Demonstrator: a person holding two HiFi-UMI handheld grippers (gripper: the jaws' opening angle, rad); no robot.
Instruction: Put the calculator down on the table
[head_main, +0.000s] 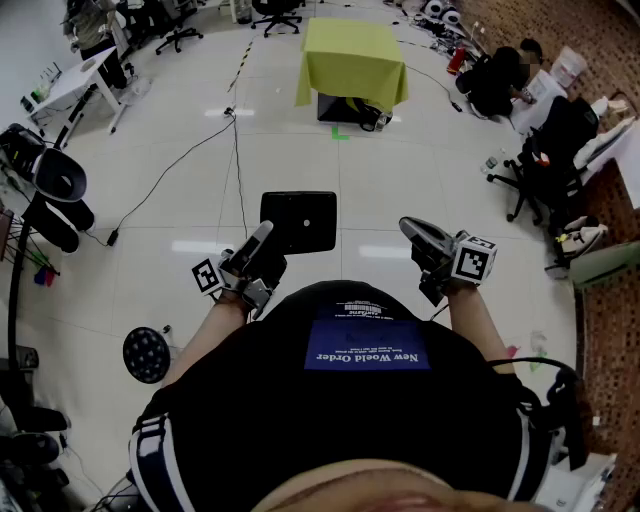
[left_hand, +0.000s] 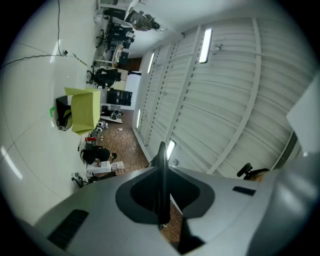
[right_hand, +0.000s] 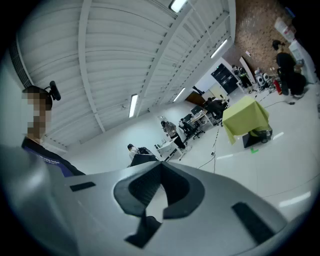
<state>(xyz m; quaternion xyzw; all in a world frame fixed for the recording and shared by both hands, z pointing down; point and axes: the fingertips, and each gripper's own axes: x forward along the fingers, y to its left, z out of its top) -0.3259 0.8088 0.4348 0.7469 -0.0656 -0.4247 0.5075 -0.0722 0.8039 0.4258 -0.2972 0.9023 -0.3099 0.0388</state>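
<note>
We find the left gripper (head_main: 258, 245) closed on the calculator (head_main: 298, 222). In the left gripper view the calculator appears edge-on as a thin dark slab standing between the two pads, with both jaws pressed against its faces. In the head view it is a flat black rectangle carried at the tips of that gripper, projecting past them and slightly toward the right gripper's side, with the gripper tilted upward. The right gripper (head_main: 412, 232) sits level beside the left one, well apart from the calculator. Its own view shows the jaw tips meeting, with nothing between them. Each unit carries its marker cube near the holder's wrist, and the right one (head_main: 473, 258) is plainly visible. The table (head_main: 352, 55), draped in a yellow-green cloth, stands far ahead of both grippers across open pale floor (head_main: 300, 150), so the calculator is well clear of it and is held in the air in front of the person's torso. A dark cable (head_main: 180, 165) runs across the floor ahead and to the left of the left gripper. A seated person (head_main: 500, 80) and office chairs (head_main: 545, 165) are ahead and to the right of the right gripper.
</note>
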